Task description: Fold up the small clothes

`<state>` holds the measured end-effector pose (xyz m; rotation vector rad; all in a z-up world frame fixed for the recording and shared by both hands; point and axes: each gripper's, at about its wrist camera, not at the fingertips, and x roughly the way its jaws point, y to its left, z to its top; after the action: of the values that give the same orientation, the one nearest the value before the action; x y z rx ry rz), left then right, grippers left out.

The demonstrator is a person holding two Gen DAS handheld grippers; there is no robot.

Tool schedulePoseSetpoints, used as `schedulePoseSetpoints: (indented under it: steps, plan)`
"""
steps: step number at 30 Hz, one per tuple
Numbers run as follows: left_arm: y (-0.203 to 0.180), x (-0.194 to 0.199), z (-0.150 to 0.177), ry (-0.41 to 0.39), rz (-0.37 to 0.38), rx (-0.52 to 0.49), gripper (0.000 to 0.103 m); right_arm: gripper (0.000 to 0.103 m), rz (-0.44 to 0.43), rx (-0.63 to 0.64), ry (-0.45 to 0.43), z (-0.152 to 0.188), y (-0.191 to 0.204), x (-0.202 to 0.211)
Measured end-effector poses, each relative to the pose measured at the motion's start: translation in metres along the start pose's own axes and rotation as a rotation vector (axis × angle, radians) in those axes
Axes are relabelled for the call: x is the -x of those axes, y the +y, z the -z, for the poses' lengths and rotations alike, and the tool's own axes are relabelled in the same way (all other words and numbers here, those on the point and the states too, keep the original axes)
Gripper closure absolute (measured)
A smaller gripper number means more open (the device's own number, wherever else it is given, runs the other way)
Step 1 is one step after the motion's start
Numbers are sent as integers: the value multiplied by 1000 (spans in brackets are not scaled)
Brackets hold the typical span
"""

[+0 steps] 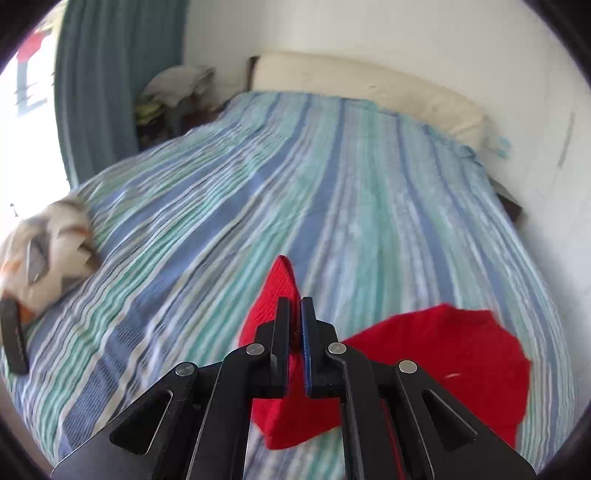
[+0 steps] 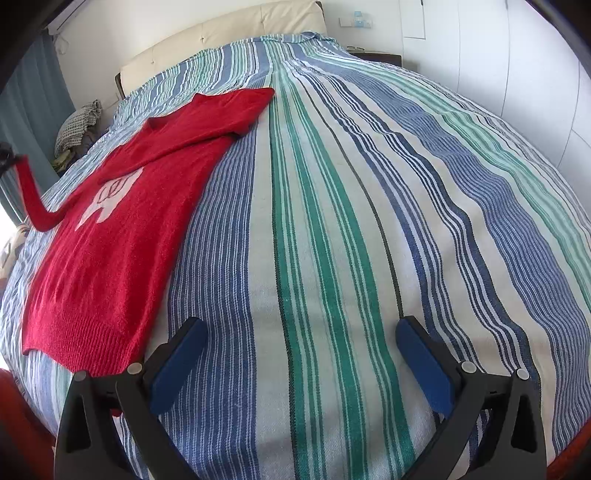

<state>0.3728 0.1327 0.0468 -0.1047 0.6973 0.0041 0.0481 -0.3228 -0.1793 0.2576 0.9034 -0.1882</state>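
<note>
Wide bed (image 2: 369,221), covered by a woven spread in blue, green and white stripes running toward a padded cream headboard (image 2: 221,33). Spread flat on the bed's left half: a red knitted sweater (image 2: 110,240), soft and fuzzy, ribbed hem nearest, pale motif on the chest, long axis running hem to collar along the stripes. One sleeve (image 2: 221,114) folded across the upper body; the other sleeve (image 2: 33,199) lifted off the bed at far left. Pinched on that raised sleeve's cuff: left gripper (image 1: 294,306), jaws closed tight on the red knit. Hanging over bare stripes, well right of the sweater: right gripper (image 2: 301,354), blue pads spread wide, holding nothing. Nearer to the garment: the left one. Likely next: carrying the sleeve rightward across the chest.
</note>
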Motion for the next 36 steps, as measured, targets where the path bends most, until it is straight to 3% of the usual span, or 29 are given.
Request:
schedulePoseSetpoints:
  steps: [4,8,10,11,12,13,15,18,22,25,28,34,36]
  plan:
    - [-137,12,-4,-72,157,-197,99,1,-9,-9,0,-1,-1,0]
    - [-243,-1,37,-66,239,-369,98,0,-3,3,2,0,0,0]
    - [-274,-17,65,8,274,-410,86,0,-3,8,3,0,1,1]
    - [-285,-26,78,61,270,-425,75,1,-3,8,4,0,1,1]
    - [-290,-34,94,105,253,-437,47,0,-4,7,5,0,1,0]
    - [-288,-36,108,119,248,-441,35,0,-5,7,5,0,1,0]
    - [-268,-33,133,135,270,-432,35,0,-7,6,7,-1,0,0]
    - [-198,-31,153,174,251,-355,36,0,-13,8,10,-1,0,-1]
    - [-76,-40,167,184,82,-189,44,0,-17,12,11,-2,-1,-2]
    - [-19,-51,178,205,12,-183,44,0,-12,16,9,-2,0,-3]
    - [-11,-57,187,200,50,-245,43,0,1,26,5,-1,3,-4]
    - [-53,-83,189,201,121,-328,40,0,20,34,-1,0,5,-5]
    - [-66,-98,191,208,83,-364,40,0,23,36,-2,1,6,-5]
